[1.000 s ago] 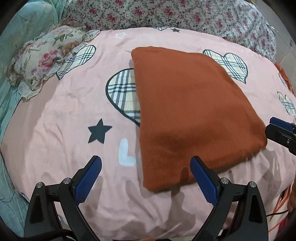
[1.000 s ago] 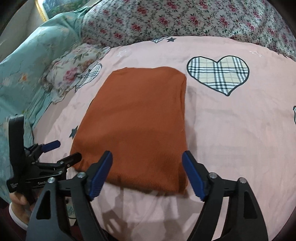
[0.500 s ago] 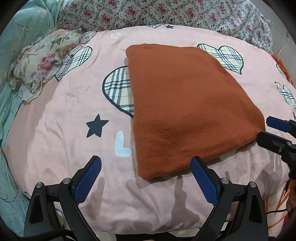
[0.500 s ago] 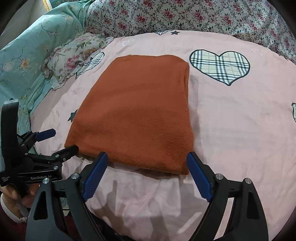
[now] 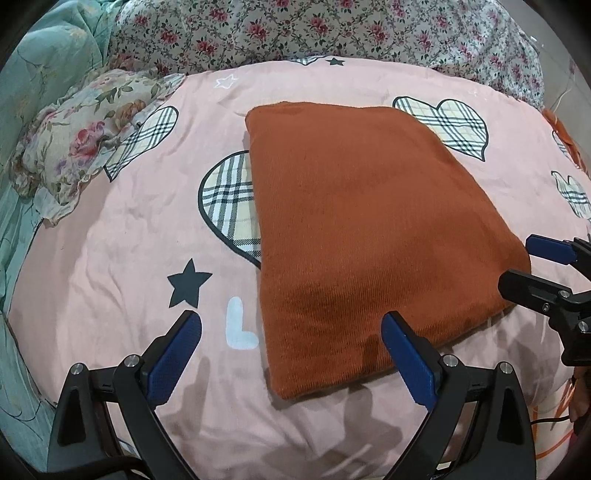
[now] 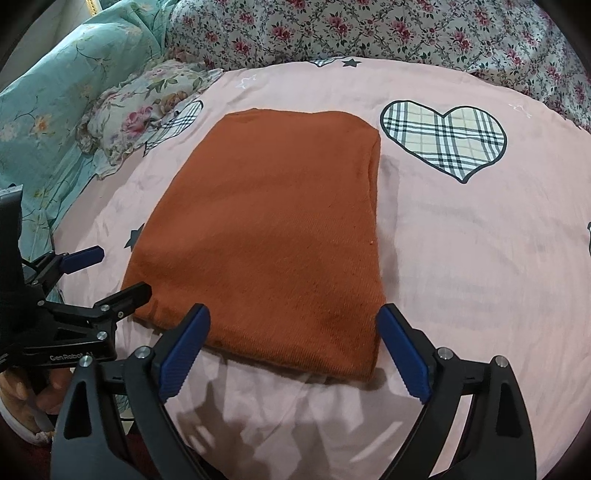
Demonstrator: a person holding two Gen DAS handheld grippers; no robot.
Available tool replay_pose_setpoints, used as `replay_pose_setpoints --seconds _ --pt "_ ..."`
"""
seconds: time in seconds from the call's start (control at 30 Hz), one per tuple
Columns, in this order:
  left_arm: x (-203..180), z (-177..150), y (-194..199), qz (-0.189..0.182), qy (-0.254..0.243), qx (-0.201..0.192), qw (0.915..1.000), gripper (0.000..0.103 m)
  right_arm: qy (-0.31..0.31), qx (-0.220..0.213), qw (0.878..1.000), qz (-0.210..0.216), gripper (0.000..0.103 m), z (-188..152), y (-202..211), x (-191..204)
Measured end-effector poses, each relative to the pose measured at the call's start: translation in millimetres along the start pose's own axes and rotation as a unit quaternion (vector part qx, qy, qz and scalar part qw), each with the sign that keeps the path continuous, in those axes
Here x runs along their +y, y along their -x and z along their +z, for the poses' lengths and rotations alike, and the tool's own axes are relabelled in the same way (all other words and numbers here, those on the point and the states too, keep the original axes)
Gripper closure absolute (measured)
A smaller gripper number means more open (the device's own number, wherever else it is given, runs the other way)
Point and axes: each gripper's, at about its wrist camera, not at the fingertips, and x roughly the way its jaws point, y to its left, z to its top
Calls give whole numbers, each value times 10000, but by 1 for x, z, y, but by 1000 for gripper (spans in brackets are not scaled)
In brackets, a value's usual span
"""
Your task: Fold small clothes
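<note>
**Folded rust garment flat on bed, both hand-held grippers wide & empty**

The rust-orange knit garment (image 5: pixel 369 236) lies folded into a rough rectangle, flat on the pink bed cover (image 5: pixel 122 251), approx. mid-bed. In the right wrist view the same garment (image 6: pixel 273 229) shows a doubled fold edge along its right side and a neat near edge. It partly covers one plaid heart print (image 5: pixel 225 206) on its left; a second plaid heart (image 5: pixel 454 122) pokes out behind its far right corner. A dark star (image 5: pixel 186 282) and a white letter "L" (image 5: pixel 238 325) print sit on the cover just left of the garment's near corner.

The left hand-held gripper (image 5: pixel 291 332) hovers over the near left corner, jaws wide, nothing pinched; its right blue pad (image 5: pixel 406 362) is above the fabric, the left pad over bare cover. The right hand-held gripper (image 6: pixel 293 332) is over the near right part of the garment, jaws wide w/ nothing gripped; they have just been opening further, and the cloth lies under them, not clamped. Whether any pad grazes the fabric can't be told.

In the right wrist view the left hand-held gripper shows at the left edge, w/ the person's hand (image 6: pixel 22 391) on its handle.

Further out: a floral pillow (image 5: pixel 85 125) at the cover's far left, a teal quilt (image 6: pixel 55 92) beyond it, and a floral-print sheet (image 5: pixel 332 33) along the back.
</note>
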Motion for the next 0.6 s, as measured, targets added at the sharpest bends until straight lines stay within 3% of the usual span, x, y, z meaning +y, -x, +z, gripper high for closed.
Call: replay_pose_setpoints --seconds 0.6 --pt "-1 10 -5 -32 53 -25 10000 4 17 54 10000 25 8 9 -9 3"
